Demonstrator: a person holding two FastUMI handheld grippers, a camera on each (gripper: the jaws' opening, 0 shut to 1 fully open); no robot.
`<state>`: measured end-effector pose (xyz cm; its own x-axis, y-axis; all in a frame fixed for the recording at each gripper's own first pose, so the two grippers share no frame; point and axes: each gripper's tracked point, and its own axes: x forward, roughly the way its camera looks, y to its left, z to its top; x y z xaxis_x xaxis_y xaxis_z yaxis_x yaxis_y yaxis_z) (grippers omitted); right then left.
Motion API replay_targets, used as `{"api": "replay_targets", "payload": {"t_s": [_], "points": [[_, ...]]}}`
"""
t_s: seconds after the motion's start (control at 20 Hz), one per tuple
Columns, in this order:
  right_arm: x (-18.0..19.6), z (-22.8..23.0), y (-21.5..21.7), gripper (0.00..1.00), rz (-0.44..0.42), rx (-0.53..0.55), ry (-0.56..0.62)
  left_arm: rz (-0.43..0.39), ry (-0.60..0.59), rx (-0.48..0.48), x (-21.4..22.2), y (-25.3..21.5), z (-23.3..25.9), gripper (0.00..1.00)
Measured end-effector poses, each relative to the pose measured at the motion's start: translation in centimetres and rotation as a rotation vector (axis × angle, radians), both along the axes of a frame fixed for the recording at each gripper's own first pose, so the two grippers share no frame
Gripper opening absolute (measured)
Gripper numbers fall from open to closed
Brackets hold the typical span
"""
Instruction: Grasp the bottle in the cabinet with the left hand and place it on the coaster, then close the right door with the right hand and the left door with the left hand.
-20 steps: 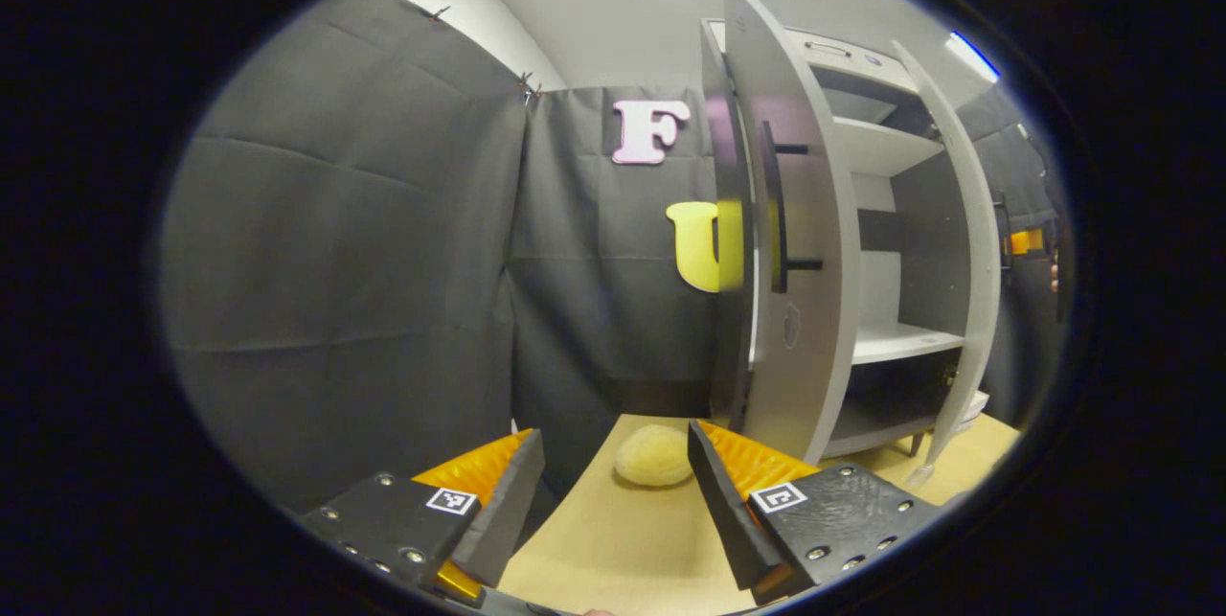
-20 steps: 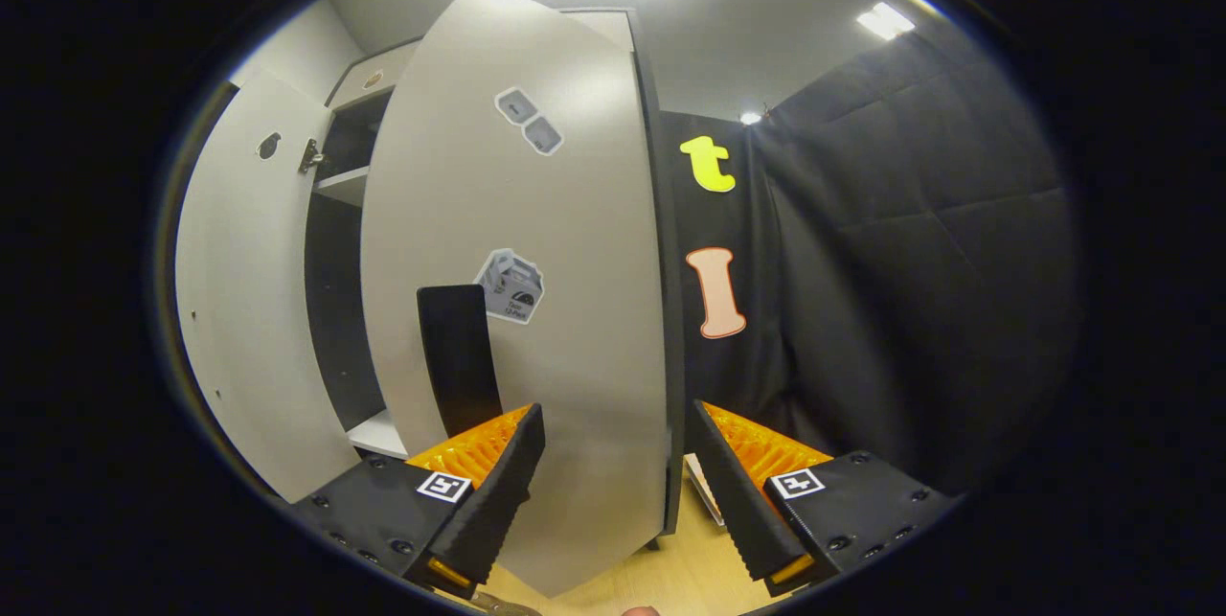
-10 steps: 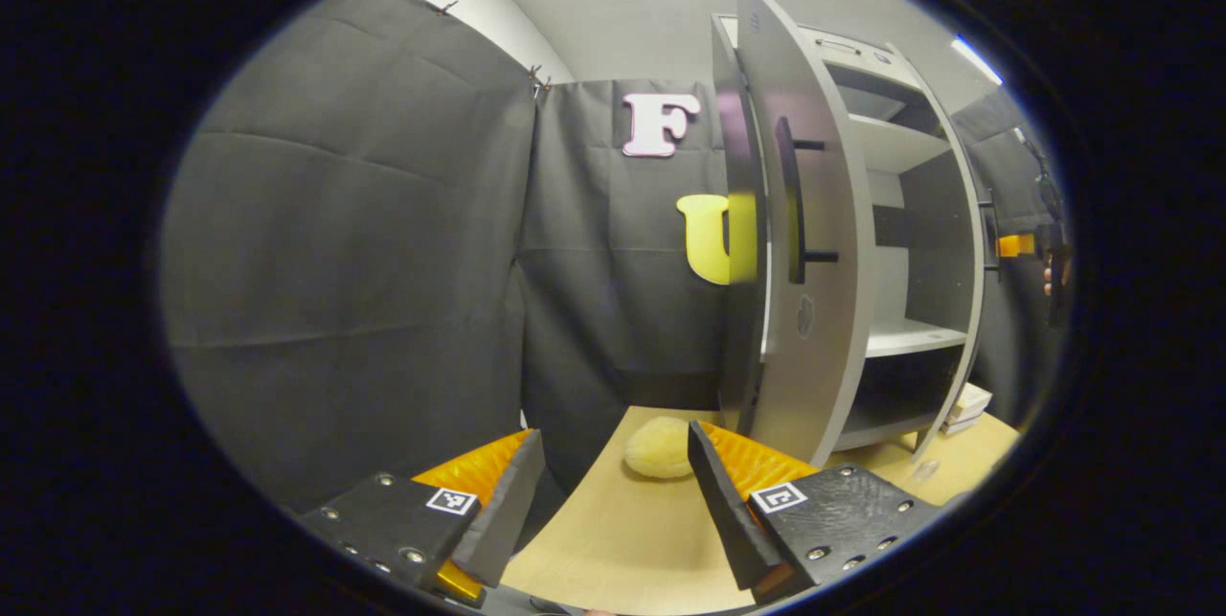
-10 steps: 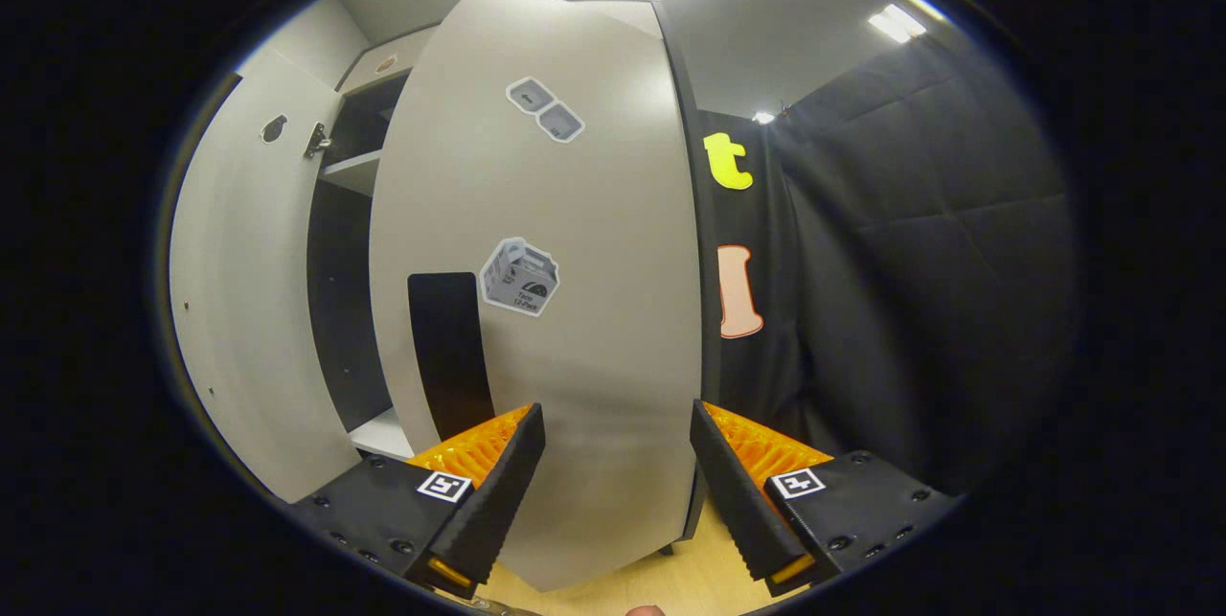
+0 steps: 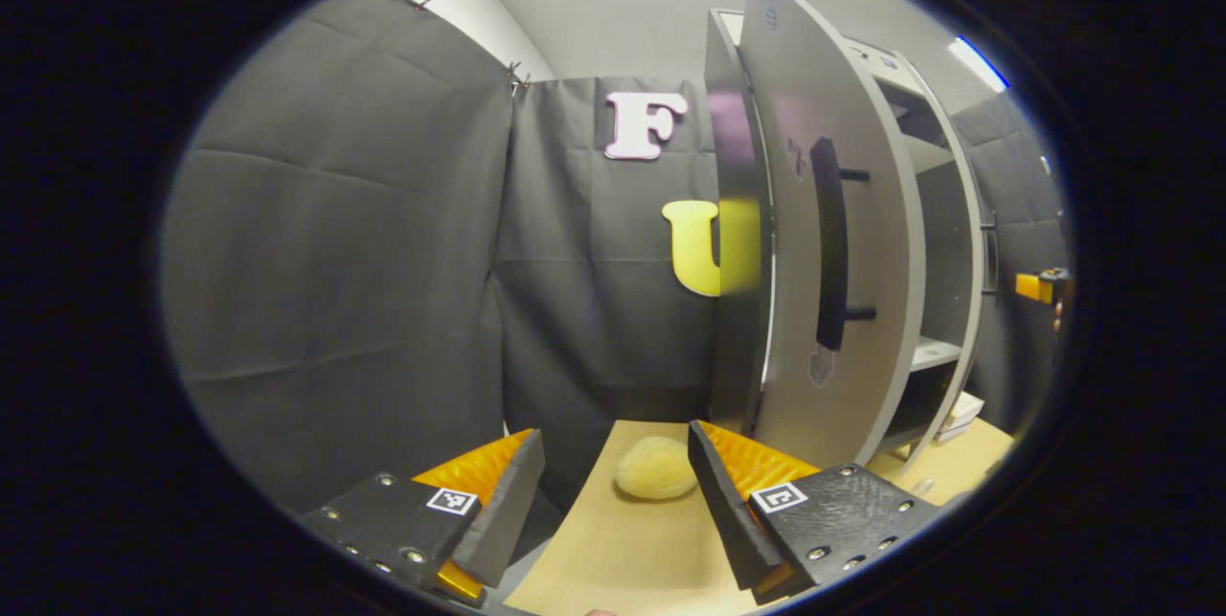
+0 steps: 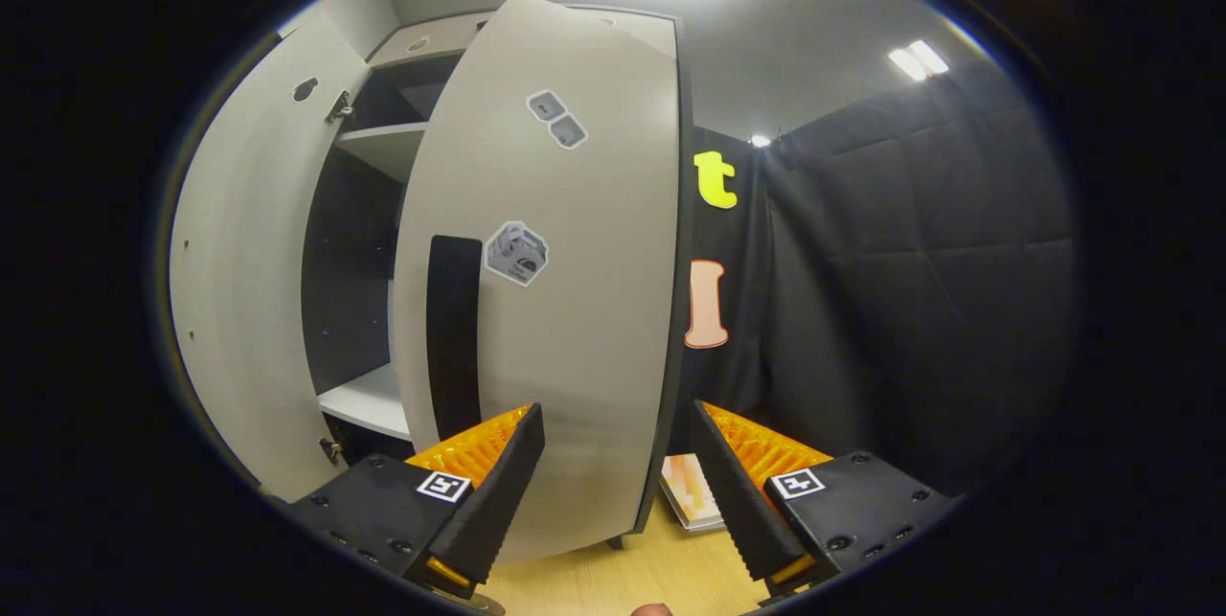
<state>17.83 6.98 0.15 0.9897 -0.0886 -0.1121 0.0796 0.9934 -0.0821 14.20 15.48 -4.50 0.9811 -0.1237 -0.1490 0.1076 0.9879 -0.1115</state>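
Two hand-held grippers face an open grey cabinet, each lined up with one of its doors.

In the right gripper view, the right gripper [image 6: 618,463] has its fingers spread and holds nothing; they frame the lower outer face of the right door [image 6: 565,309], which stands partly open, probably so the gripper can push it shut. In the left gripper view, the left gripper [image 5: 613,491] is also spread and holding nothing, low over the bench [image 5: 613,558], aimed toward the left door [image 5: 843,214] and its dark handle [image 5: 829,242], likely waiting its turn. The cabinet [image 6: 369,214] shelves that can be seen are bare. I cannot make out the bottle or the coaster. A pale round lump [image 5: 655,467] lies on the bench near the cabinet's foot.
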Motion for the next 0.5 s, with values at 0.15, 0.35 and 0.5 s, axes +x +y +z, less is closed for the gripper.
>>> {"api": "replay_targets", "payload": {"t_s": [0.15, 0.35, 0.5], "points": [[-1.4, -1.3, 0.3, 0.98, -0.011, 0.001, 0.012, -0.031, -0.007, -0.014, 1.8, -0.5, 1.6, 0.89], [-2.8, -3.1, 0.3, 0.98, -0.02, 0.013, 0.035, -0.074, -0.019, -0.019, 4.0, -1.9, 4.2, 0.87], [-3.7, -4.5, -0.4, 0.98, -0.024, 0.006, 0.057, -0.094, -0.041, -0.039, 4.7, -3.3, 6.2, 0.89]]}}
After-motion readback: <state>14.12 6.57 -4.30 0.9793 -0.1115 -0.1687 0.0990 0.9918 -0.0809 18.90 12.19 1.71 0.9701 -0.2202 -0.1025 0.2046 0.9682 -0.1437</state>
